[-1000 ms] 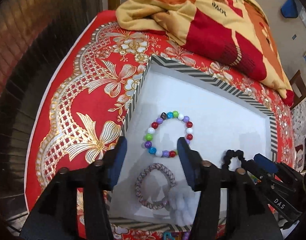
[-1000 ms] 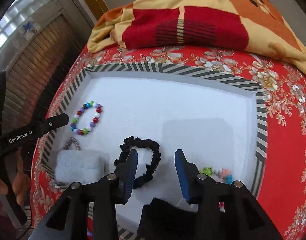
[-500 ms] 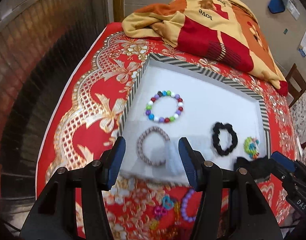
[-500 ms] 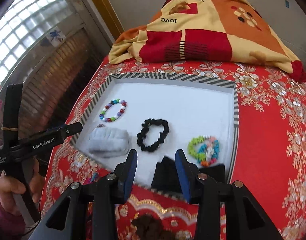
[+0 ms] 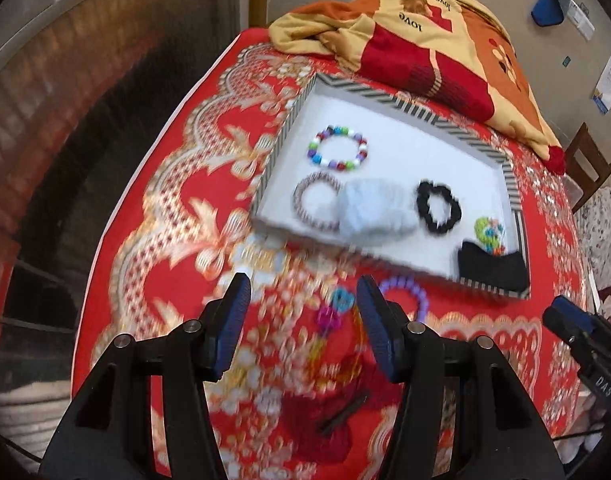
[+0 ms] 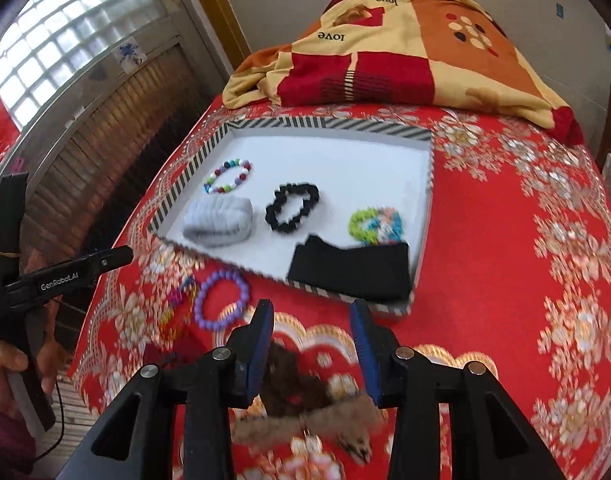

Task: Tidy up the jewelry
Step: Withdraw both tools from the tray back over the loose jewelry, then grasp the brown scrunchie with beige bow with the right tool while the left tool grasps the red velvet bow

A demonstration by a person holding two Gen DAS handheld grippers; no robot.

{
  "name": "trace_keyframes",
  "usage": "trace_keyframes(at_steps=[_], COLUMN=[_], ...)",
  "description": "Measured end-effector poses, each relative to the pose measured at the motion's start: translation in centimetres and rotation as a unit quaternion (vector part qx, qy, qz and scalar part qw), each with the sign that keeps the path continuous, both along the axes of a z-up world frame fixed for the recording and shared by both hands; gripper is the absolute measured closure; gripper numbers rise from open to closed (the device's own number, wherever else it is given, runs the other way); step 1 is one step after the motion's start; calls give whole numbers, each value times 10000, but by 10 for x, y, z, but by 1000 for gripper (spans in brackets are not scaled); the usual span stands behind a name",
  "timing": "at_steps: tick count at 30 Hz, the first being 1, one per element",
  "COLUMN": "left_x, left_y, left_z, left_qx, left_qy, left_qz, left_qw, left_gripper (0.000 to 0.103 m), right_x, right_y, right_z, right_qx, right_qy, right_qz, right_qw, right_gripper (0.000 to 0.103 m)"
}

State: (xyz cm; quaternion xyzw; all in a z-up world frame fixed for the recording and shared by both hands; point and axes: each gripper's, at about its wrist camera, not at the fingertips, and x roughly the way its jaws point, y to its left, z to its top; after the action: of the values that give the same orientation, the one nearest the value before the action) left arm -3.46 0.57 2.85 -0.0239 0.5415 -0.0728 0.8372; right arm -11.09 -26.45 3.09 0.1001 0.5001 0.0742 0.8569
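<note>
Braided bracelet (image 5: 315,202) in tray (image 5: 385,98), half hidden under grey band (image 5: 375,212)

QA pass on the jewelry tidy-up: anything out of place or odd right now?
Yes. A purple bead bracelet and small colourful pieces lie on the red cloth, outside the striped tray. A black band slumps against the tray's near rim. Both tongs are empty.
</note>
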Motion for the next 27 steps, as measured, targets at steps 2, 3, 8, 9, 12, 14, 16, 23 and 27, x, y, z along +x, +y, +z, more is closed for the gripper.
trace_keyframes(at_steps=[2, 3, 8, 9, 12, 14, 16, 23, 27], left_x=[-10, -17, -45, -53, -67, -75, -82, -94, -97], left_y=[5, 7, 7, 5, 0, -4, -8, -12, -16], left_z=[-2, -3, -8, -10, -15, -19, -25, -36, -37], left_qx=[-30, -47, -114, -148, -180, -179, -144, -84, -42], left_qy=[51, 81, 190, 239, 356, 394, 472, 587, 579], left_qz=[42, 54, -68, -119, -275, -333, -418, -410, -425], left_qw=[10000, 9999, 9997, 9995, 9988, 9985, 9979, 9974, 9974], left_gripper=[48, 48, 44, 44, 44, 44, 44, 44, 44], right_x=[-10, -14, -35, -38, -48, -55, -60, -74, -76], right_y=[-1, -1, -3, -3, -5, -8, -10, -21, -21], right_z=[0, 0, -1, -2, -5, -8, -11, -22, -23], right_qx=[-12, -20, 1, -3, 6, 31, 37, -8, -15], right_qy=[19, 20, 31, 39, 69, 96, 153, 331, 345], right_qz=[39, 55, 108, 120, 132, 111, 104, 62, 81], right_qw=[10000, 10000, 9999, 9999, 9999, 9999, 9998, 9994, 9994], right_gripper=[65, 65, 64, 64, 64, 64, 64, 64, 63])
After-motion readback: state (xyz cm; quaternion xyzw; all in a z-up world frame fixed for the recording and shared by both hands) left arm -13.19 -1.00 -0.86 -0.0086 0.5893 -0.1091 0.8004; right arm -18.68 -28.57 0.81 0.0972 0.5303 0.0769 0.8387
